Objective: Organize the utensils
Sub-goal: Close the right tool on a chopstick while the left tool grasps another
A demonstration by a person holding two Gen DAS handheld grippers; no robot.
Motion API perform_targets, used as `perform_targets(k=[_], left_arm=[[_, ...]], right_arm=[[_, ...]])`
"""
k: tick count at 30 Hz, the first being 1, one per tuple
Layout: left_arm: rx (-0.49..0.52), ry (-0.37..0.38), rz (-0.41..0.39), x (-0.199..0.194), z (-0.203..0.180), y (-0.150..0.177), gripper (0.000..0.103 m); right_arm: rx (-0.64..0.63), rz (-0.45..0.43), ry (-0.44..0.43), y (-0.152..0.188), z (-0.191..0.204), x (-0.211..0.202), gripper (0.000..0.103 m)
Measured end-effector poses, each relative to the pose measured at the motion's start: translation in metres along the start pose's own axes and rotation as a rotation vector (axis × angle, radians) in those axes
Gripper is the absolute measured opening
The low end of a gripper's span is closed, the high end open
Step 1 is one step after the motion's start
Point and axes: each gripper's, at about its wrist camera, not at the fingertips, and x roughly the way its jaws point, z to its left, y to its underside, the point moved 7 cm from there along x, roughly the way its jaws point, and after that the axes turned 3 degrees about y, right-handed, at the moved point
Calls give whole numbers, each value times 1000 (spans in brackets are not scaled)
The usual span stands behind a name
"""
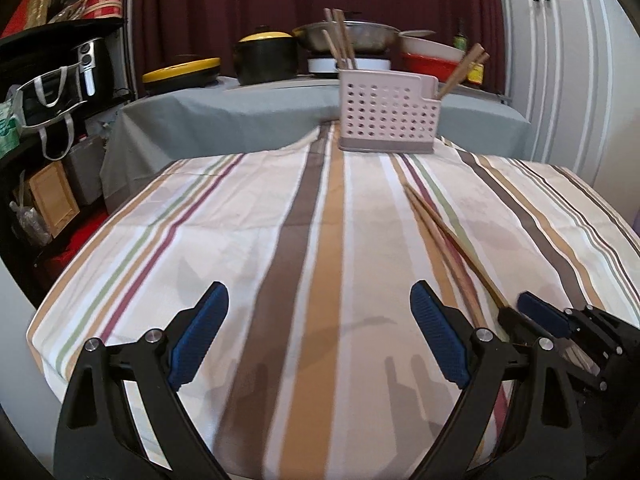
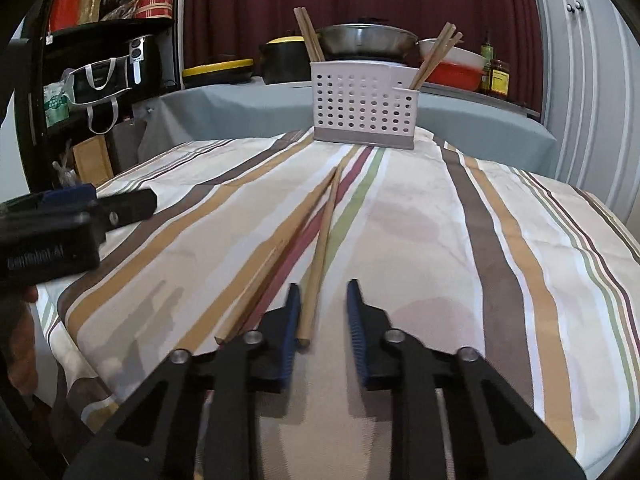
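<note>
Chopsticks (image 2: pixel 334 178) first: two loose ones lie on the striped surface (image 2: pixel 420 240). Their far ends nearly touch and the near ends splay apart toward the right gripper (image 2: pixel 324 286).

That gripper is down low over them with its jaws at a narrow gap, and from what I can see they aren't clamped on anything. Only one stick (image 2: pixel 320 248) sits between the jaws, right up against the left pad (image 2: pixel 292 320). The other stick (image 2: pixel 272 260) lies just outside that same jaw.

The left gripper (image 1: pixel 319 288) is beside it, with its jaws wide and nothing in them, over bare cloth.

Further out, the rack (image 2: pixel 362 114) stands at the far end of the surface. It already has chopsticks standing in both of its ends.

What I'd worry about:
- If the jaws close like this, they'd catch a single stick, and the outside of the jaw could shove the second one sideways or roll it off.
- The grab is right at the butt end, so the long free length may droop or swivel between the pads once it's lifted.
- A sagging tip could hit the rack wall instead of dropping in, and that light rack looks easy to tip or push.
- The pads sit so low that they might also pinch the cloth.
</note>
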Motion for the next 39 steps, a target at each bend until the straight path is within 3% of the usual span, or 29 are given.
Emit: perform_targets(k=[16, 19, 24, 28, 34, 38, 39], left_arm=[[71, 92, -10, 4, -69, 16, 90], [84, 98, -28, 3, -77, 19, 86], [102, 109, -7, 10, -85, 30, 61], [102, 120, -11, 11, -86, 37, 55], [124, 158, -14, 11, -94, 42, 32], [145, 186, -16, 10, -99, 44, 11], [145, 186, -18, 10, -100, 44, 10]], right_arm=[[79, -33, 59, 7, -45, -13, 7], [88, -34, 59, 9, -49, -14, 7], [96, -38, 53, 9, -50, -16, 7], [96, -36, 50, 9, -50, -15, 7], [90, -34, 51, 9, -48, -15, 7], [89, -32, 50, 9, -49, -14, 7], [88, -31, 50, 9, -48, -14, 7]])
